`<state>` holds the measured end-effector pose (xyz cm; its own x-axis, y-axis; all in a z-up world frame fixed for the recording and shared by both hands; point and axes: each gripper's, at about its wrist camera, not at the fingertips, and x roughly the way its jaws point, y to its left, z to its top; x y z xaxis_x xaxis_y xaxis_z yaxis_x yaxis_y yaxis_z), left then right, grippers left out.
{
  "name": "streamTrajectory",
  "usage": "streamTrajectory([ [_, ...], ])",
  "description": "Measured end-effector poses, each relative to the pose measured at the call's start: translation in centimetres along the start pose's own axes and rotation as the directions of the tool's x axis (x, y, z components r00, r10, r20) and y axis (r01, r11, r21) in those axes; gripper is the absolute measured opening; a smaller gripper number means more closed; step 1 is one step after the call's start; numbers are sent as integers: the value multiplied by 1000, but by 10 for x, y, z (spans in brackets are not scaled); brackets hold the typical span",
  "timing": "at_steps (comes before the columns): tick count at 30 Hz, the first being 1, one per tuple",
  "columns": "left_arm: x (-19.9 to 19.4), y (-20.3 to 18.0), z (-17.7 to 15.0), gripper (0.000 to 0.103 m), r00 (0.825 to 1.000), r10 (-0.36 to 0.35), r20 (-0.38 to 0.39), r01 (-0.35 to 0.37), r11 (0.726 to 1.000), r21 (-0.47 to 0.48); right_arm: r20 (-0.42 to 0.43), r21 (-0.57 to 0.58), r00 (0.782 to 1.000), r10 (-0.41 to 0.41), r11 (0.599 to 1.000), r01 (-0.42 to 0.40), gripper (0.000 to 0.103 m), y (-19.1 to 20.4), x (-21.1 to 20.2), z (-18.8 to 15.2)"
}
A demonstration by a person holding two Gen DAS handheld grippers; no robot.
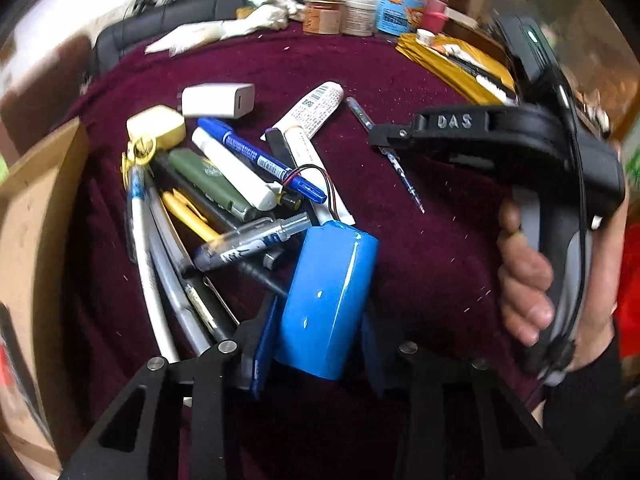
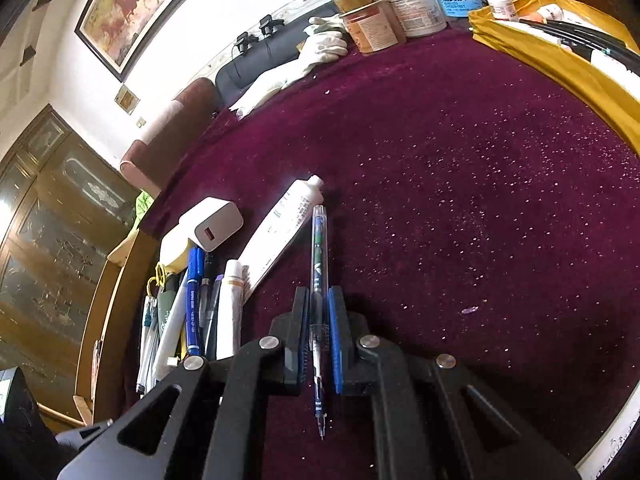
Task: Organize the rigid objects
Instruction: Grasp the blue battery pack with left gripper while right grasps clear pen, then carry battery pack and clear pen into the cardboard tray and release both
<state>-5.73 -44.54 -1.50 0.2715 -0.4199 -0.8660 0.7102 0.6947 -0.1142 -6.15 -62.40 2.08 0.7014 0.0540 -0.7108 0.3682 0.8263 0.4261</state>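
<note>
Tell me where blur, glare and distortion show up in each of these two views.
Left wrist view: motion blur smears the edges and the cardboard box, and a glare streak runs down the blue battery pack in the left gripper. Right wrist view: sharper, though fisheye bends the table edge and the white tube is blown out.

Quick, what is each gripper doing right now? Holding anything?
Left gripper: closed on the shiny blue cylindrical battery pack.
Right gripper: closed on the clear plastic pen with blue insides.

The blue battery pack point(image 1: 326, 304) is hiding the left tool's point(image 1: 320, 344) right finger. Motion is blurring jar labels point(image 1: 396, 12) along the surface's far edge.
</note>
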Motion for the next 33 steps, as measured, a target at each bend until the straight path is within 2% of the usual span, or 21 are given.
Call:
streamTrajectory([
  [2,1,8,3,40,999,-37,6,38,996,-82,22,14,1000,-4,1000,4,9,-2,-4,1],
  [6,0,8,4,39,999,-36,9,37,994,-102,65,32,998,19,999,-21,9,-4,-15,1],
  [12,-25,0,6,35,996,-45,72,56,985,-160,97,-20,993,65,998,-63,9,7,-24,-1],
  [15,-29,-6,10,34,994,-64,87,78,982,-173,94,-30,992,88,996,-86,9,11,-26,-1],
  [18,-19,-11,15,33,996,3,89,12,985,-172,83,-21,992,99,995,-98,9,9,-25,0],
  [21,-8,-14,20,33,998,-16,63,27,984,-177,54,15,992,118,993,-119,9,2,-20,1],
  [24,-4,-22,23,33,998,6,63,5,986,-165,43,22,992,119,993,-120,9,2,-17,2],
  [33,-31,-5,12,32,991,-70,118,94,972,-214,49,-15,991,127,992,-126,9,7,-14,4],
])
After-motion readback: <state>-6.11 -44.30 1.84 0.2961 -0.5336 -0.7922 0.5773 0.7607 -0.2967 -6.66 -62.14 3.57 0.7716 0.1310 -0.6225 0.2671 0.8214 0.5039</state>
